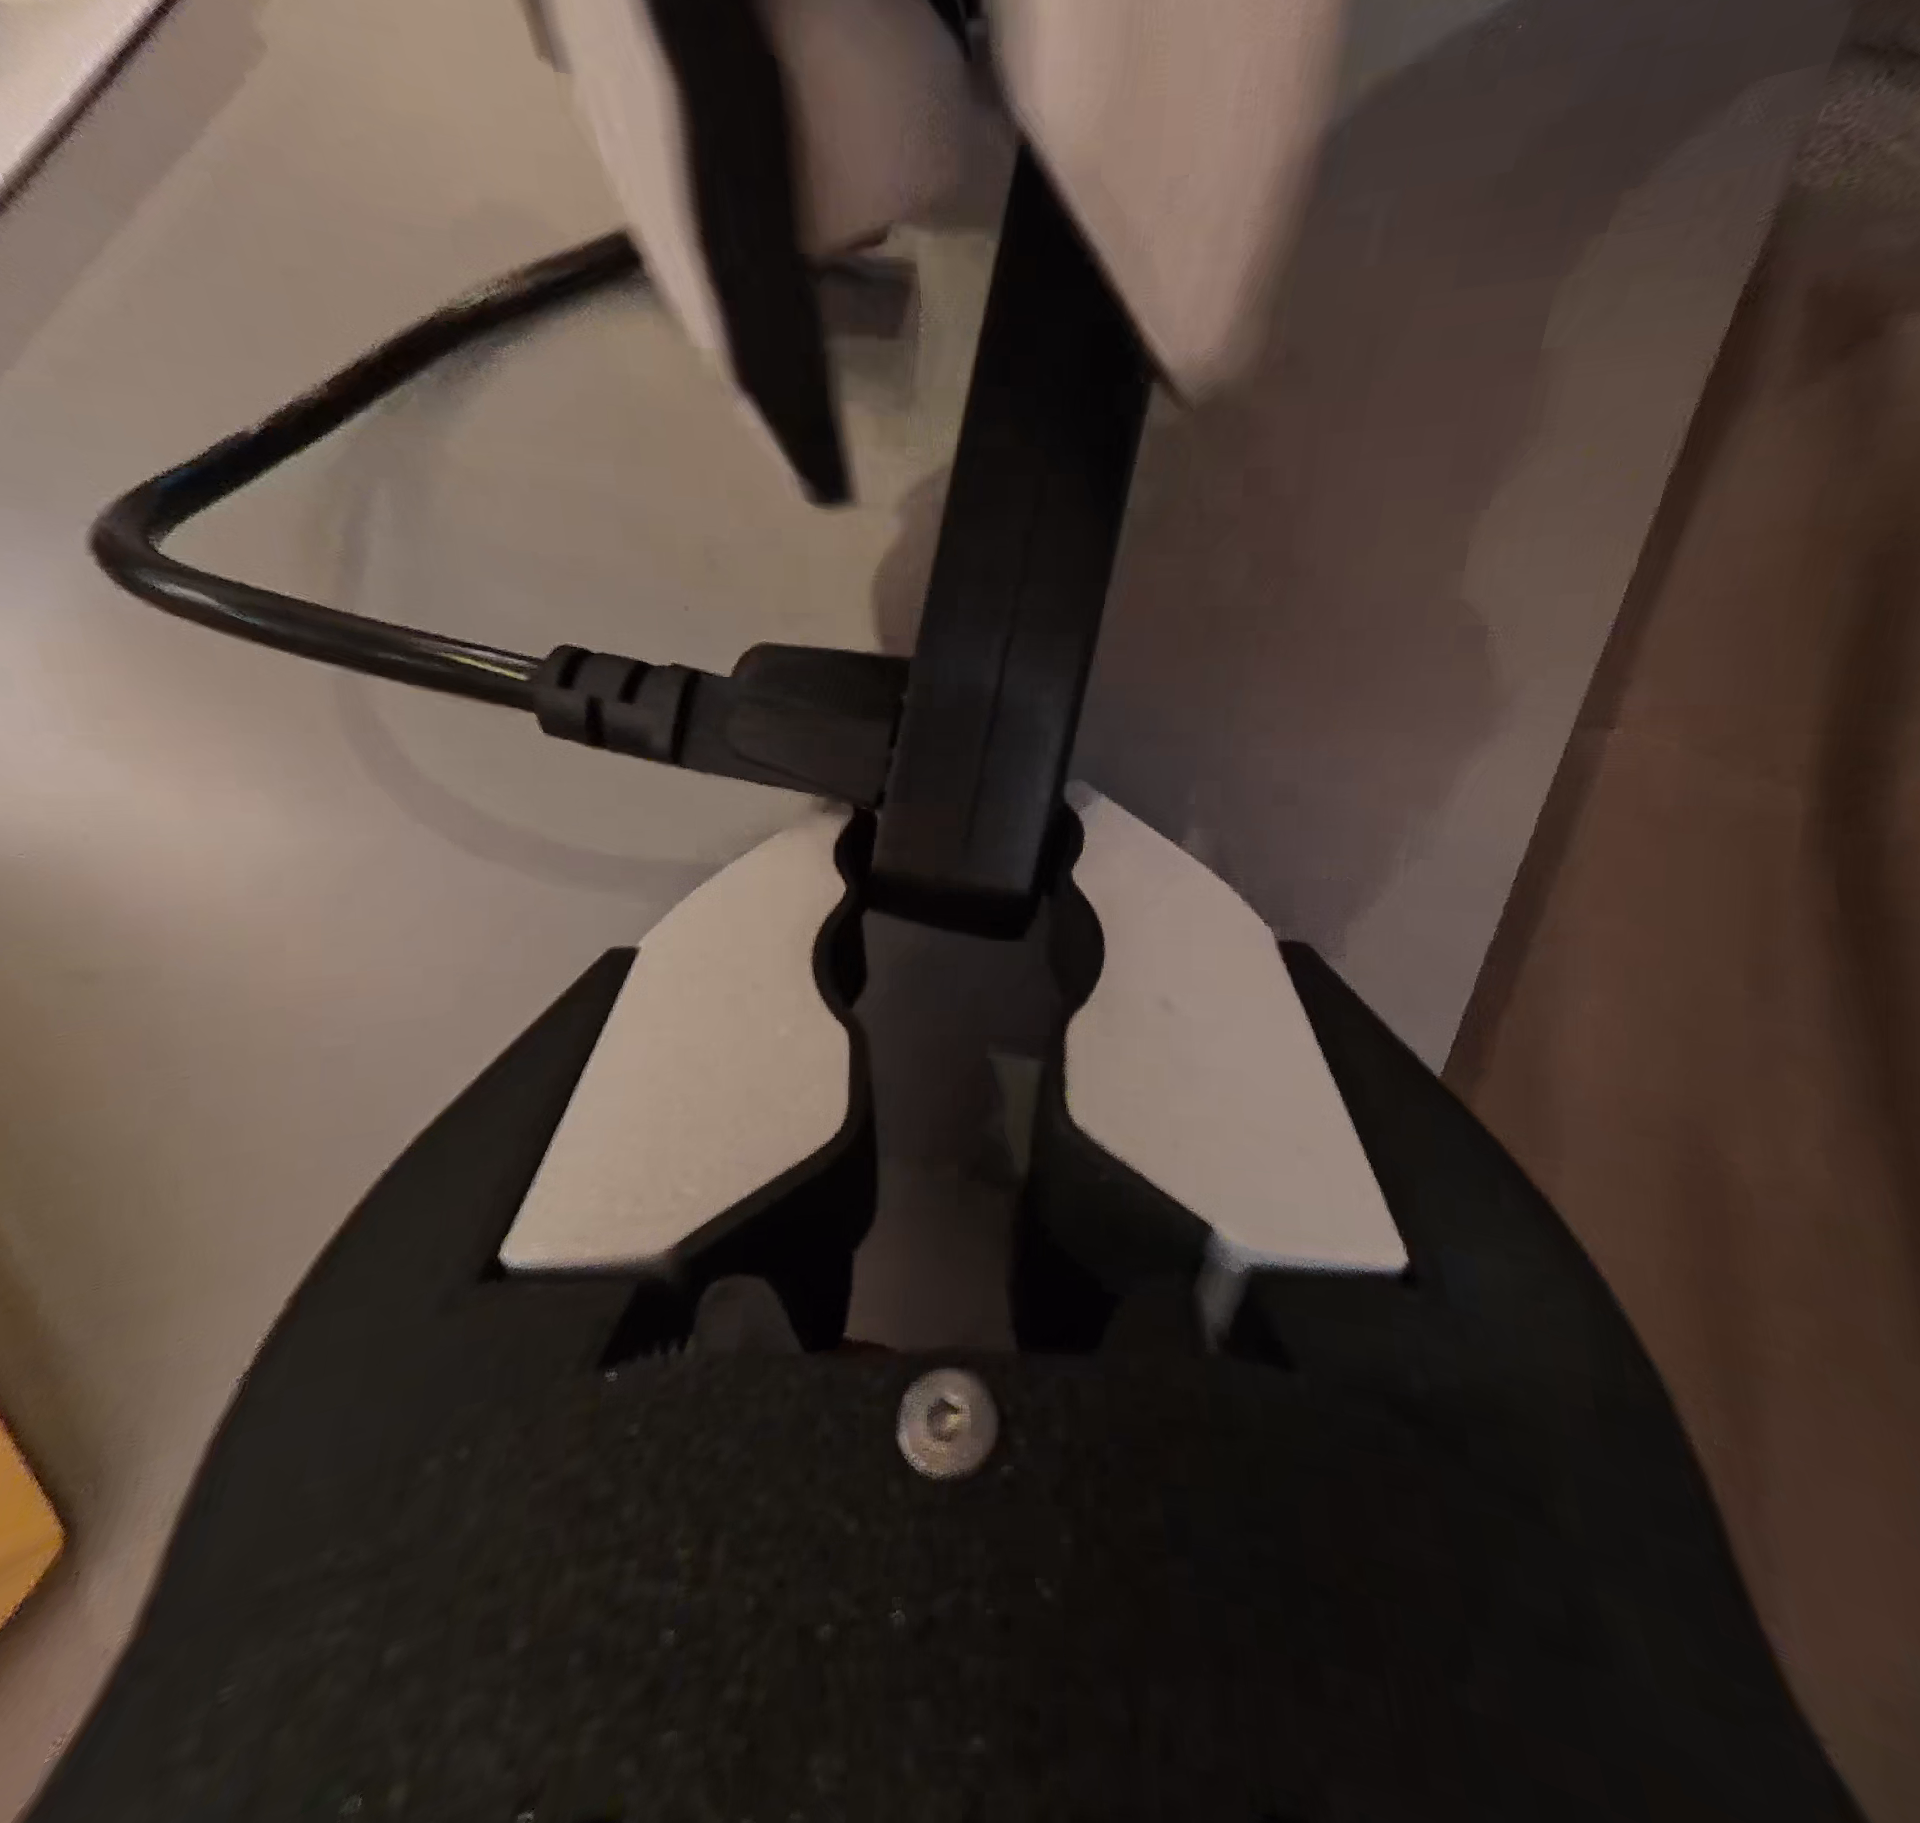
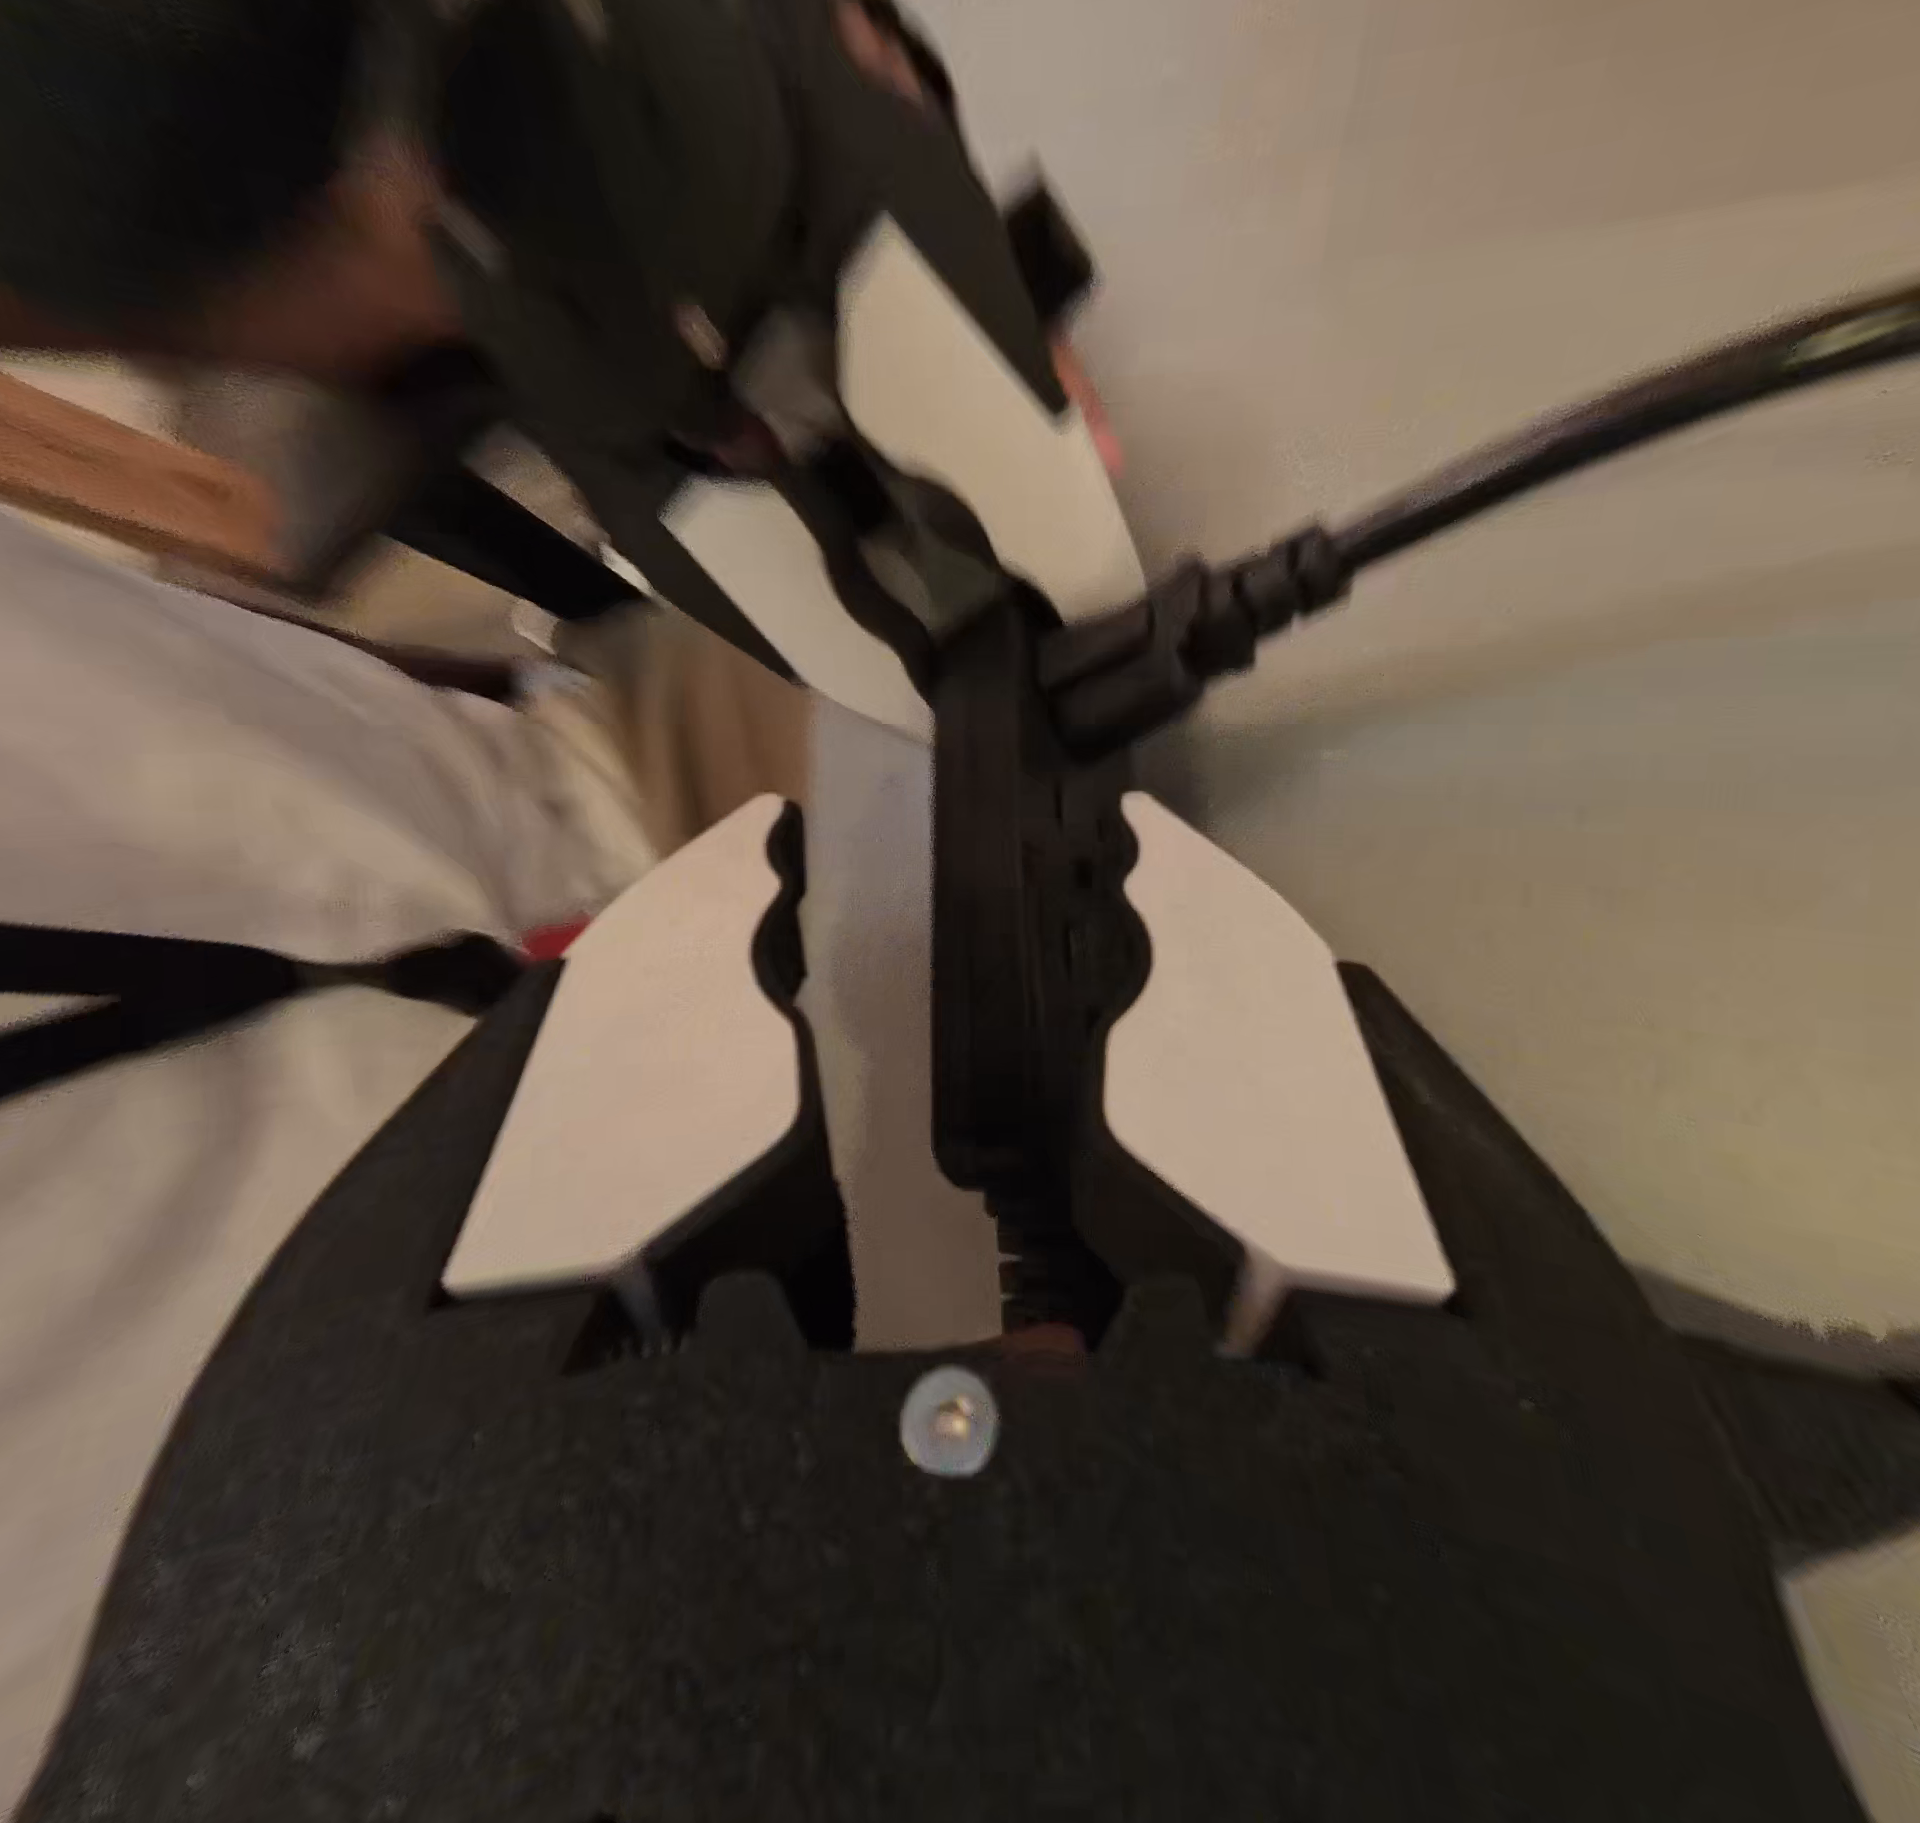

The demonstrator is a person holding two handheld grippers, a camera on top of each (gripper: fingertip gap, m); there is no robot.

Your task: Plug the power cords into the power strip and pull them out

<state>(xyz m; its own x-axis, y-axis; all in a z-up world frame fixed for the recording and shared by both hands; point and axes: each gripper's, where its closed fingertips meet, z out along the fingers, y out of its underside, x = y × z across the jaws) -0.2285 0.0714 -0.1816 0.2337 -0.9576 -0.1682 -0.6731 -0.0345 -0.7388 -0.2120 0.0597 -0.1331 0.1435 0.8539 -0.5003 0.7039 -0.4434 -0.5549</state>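
Left gripper (image 1: 961, 864) pinches my black power strip's (image 1: 1023, 568) near end at frame centre. Right gripper (image 2: 961, 942) stands open around its far end. One plug (image 1: 800, 719) sits seated, cord (image 1: 312, 589) looping left.

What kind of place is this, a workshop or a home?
Probably an indoor desk or tabletop, though I can't tell which: a pale flat table, a plain light wall, a wooden block at its edge.

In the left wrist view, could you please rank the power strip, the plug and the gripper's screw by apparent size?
1. Power strip, the long black bar.
2. Plug, seated in the strip's side.
3. Screw, smallest, though it sits nearer the camera and so looks enlarged.
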